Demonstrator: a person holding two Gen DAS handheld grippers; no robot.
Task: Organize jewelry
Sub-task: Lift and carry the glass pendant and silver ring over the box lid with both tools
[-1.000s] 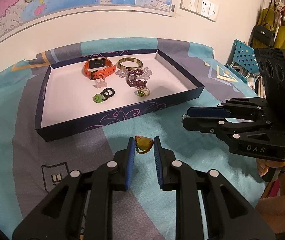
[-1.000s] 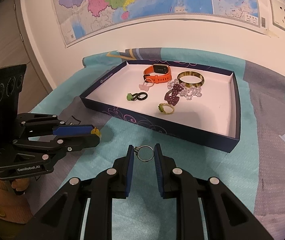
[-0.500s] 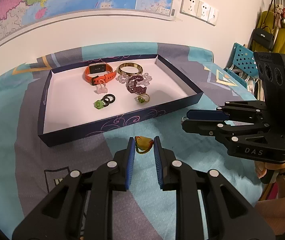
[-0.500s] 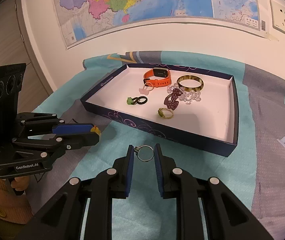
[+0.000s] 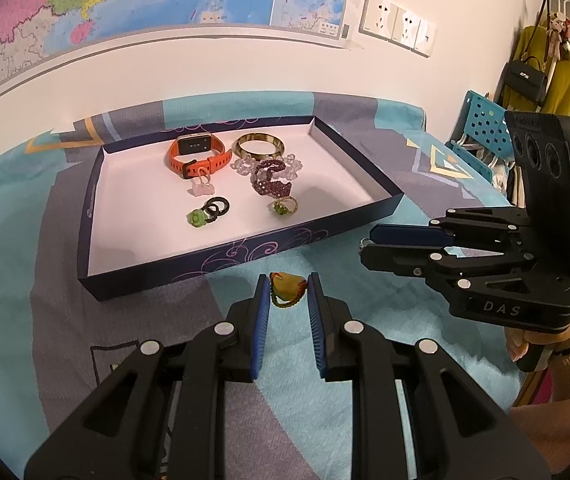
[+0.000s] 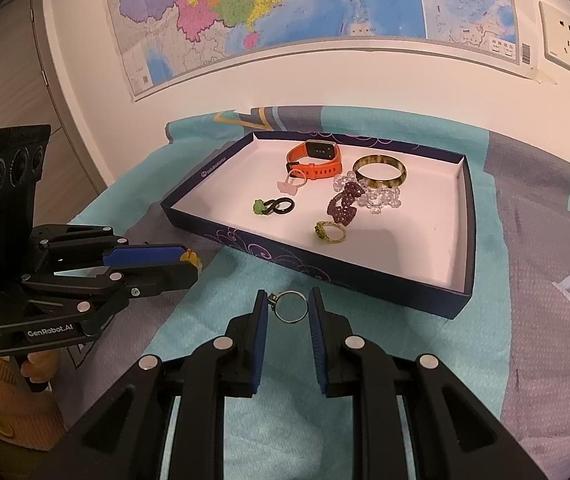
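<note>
While both tongs pinched rings, left tongs (image 5: 287,290) a yellow-stoned ring (image 5: 287,285), right tongs (image 6: 286,307) a thin silver ring (image 6: 291,307), each wanted lowering gently over the navy-walled cardboard tray (image 6: 381,270).

The small yellow-and-orange ring (image 6: 190,258) is mostly hidden behind the left gripper's blue-padded fingertips (image 6: 145,255) in the right wrist view.

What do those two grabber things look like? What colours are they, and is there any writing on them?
Both are black and chunky, with silver round screws and blue ribbed pads inside the fingers. The left hand-held gripper says GenRobot.AI. The right hand-held gripper says DAS, has three round lenses and a tiny green light. The person's sleeves look orange-pink.
</note>
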